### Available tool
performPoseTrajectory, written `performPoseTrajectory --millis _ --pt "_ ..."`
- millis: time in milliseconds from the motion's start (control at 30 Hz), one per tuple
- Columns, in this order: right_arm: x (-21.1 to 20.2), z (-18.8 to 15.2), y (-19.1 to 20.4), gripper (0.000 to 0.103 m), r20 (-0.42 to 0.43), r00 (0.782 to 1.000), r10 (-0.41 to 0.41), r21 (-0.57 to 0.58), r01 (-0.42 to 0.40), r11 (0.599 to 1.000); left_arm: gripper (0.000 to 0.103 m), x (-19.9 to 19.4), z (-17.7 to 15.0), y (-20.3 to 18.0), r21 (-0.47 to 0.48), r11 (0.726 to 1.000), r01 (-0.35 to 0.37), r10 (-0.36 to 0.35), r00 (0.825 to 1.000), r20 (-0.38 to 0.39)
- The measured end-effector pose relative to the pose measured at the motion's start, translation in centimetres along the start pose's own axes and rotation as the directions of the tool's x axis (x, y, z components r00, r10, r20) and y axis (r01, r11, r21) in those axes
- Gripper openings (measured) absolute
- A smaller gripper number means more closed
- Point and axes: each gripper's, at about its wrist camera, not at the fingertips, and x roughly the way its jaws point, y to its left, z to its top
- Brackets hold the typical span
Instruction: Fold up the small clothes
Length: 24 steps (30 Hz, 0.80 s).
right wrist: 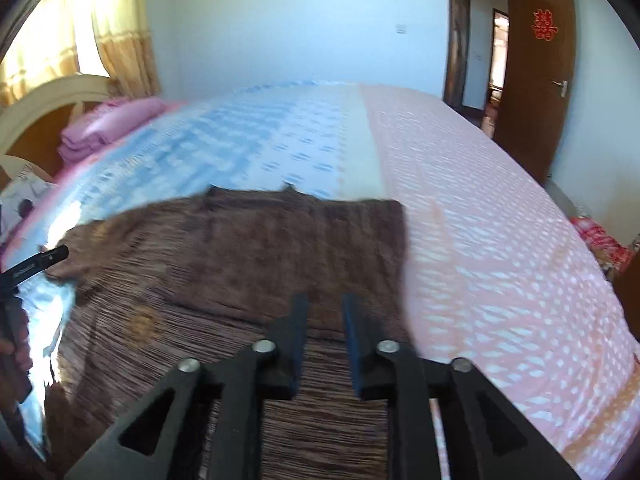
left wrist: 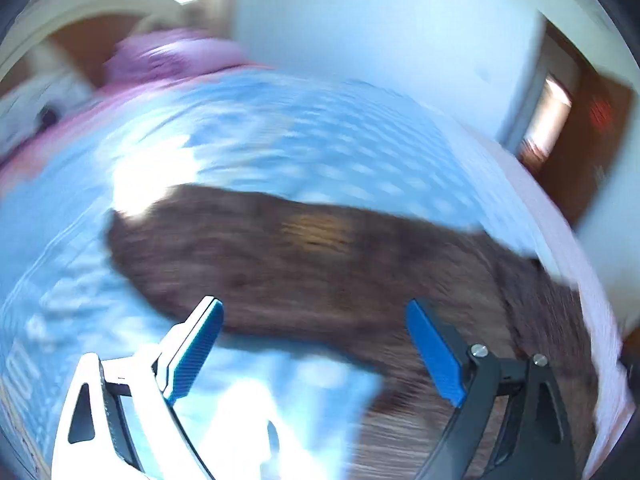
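Brown garment [right wrist: 248, 264] lies spread on the bed [right wrist: 480, 208], near edge toward you, partly folded: a doubled panel sits across its far half. Knit with fine ribbing and a small orange patch on the left part. You should expect it to be light, soft and limp, sagging when lifted; pinch an edge or corner, taking both layers.

Left hand-held gripper [left wrist: 314, 344] is spread wide, nothing between its blue pads, hovering over the garment's left end. Right hand-held gripper [right wrist: 325, 332] hangs over the near middle, jaws narrowly apart, holding no cloth. Left view is badly blurred.
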Motion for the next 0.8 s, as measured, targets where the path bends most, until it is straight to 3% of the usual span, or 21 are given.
performPoseTrajectory --millis 33,100,167,267,333,400,433,467,500,600,667,733,800 --pt "0.0 0.1 0.9 0.041 0.008 1.000 0.030 -0.001 -0.030 1.000 0.094 -0.1 0.6 3.0 -0.093 0.995 -0.020 0.022 0.999 0.023" --pt "-0.3 0.0 2.4 0.042 0.010 0.997 0.075 -0.010 -0.075 0.997 0.094 0.2 1.7 7.5 -0.244 0.969 -0.035 0.048 0.998 0.047" --pt "-0.5 0.0 4.0 0.042 0.013 0.994 0.111 -0.015 -0.111 0.994 0.094 1.2 2.4 10.1 -0.338 0.941 -0.013 0.027 0.999 0.034" --pt "0.1 -0.3 5.6 0.042 0.007 0.991 0.132 -0.023 -0.131 0.991 0.087 4.5 2.8 11.0 -0.384 0.923 0.020 -0.036 0.999 -0.036" --pt "0.4 -0.3 6.0 0.042 -0.001 0.993 0.118 -0.020 -0.118 0.993 0.082 5.2 2.6 10.2 -0.358 0.934 -0.013 0.008 1.000 -0.016" --pt "0.2 -0.4 5.8 0.042 -0.008 0.993 0.114 0.001 -0.114 0.993 0.047 5.9 2.9 9.5 -0.328 0.944 -0.029 0.033 0.999 0.007" --pt "-0.1 -0.5 5.4 0.042 -0.006 0.994 0.109 0.010 -0.109 0.994 0.038 6.4 3.1 9.5 -0.328 0.944 -0.034 0.036 0.999 -0.001" --pt "-0.3 -0.6 5.0 0.042 -0.001 0.995 0.100 0.018 -0.100 0.995 0.017 6.6 3.3 9.5 -0.331 0.943 -0.033 0.034 0.999 0.000" --pt "-0.7 -0.7 4.4 0.042 0.004 0.996 0.089 0.029 -0.089 0.996 0.010 7.1 3.6 9.5 -0.333 0.943 -0.005 0.005 1.000 0.000" --pt "-1.0 -0.9 2.7 0.042 0.011 0.998 0.066 0.060 -0.067 0.996 0.009 6.1 4.7 7.8 -0.260 0.965 0.017 -0.009 0.999 0.031" --pt "-1.0 -1.1 1.5 0.042 0.010 0.999 0.049 0.080 -0.049 0.996 0.009 5.0 5.4 4.7 -0.167 0.985 0.043 -0.032 0.997 0.072" --pt "-0.7 -1.4 0.2 0.042 0.003 0.999 0.037 0.105 -0.037 0.994 0.009 3.6 6.0 0.1 -0.053 0.994 0.091 -0.085 0.990 0.109" --pt "-0.3 -1.7 -1.2 0.042 -0.005 0.999 0.036 0.143 -0.035 0.989 0.009 2.1 5.7 -5.5 0.077 0.985 0.155 -0.164 0.978 0.127"
